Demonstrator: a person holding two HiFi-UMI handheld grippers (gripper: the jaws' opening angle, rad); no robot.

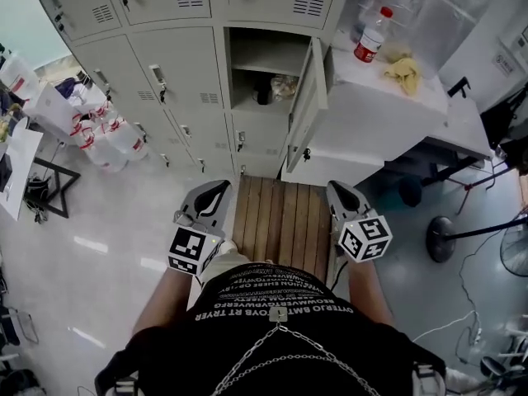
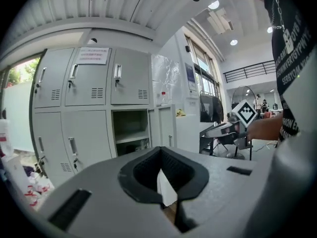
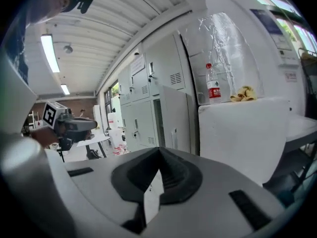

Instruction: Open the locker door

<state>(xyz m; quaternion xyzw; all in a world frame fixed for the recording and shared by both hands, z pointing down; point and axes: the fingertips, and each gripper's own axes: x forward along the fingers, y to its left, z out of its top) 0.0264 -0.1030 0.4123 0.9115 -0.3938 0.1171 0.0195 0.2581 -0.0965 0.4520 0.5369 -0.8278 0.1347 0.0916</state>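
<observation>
locker door (image 1: 307, 104) | pale grey | swung wide open | hinged right | rightmost column

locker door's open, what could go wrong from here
1. The locker door stands open with nothing holding it. The left gripper and right gripper are shut, empty and well back from it, so it may drift shut or swing onto the white counter beside it.
2. The door's edge juts out toward the person, so on a step forward the right gripper might knock it.
</observation>
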